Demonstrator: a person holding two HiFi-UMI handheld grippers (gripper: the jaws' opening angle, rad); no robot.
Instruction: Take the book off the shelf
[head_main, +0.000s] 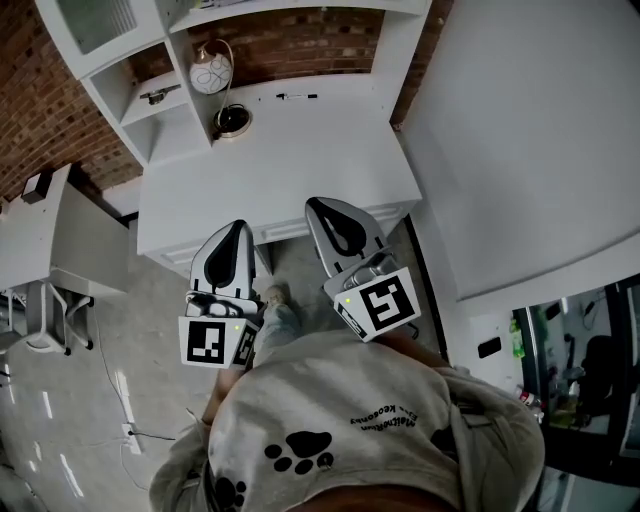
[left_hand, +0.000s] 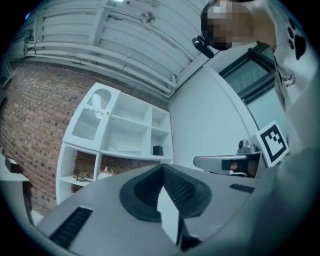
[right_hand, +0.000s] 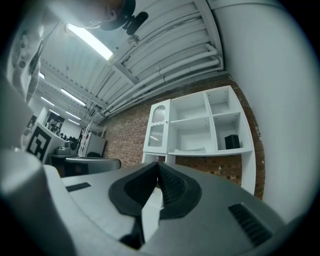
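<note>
Both grippers are held low in the head view, in front of the white desk (head_main: 300, 160). The left gripper (head_main: 237, 230) and right gripper (head_main: 322, 208) have their jaws pressed together with nothing between them. What looks like the book (right_hand: 191, 149), pale and flat, lies in the middle compartment of the white shelf unit (right_hand: 210, 122), right of centre in the right gripper view. A small dark box (right_hand: 231, 141) stands in the compartment beside it.
</note>
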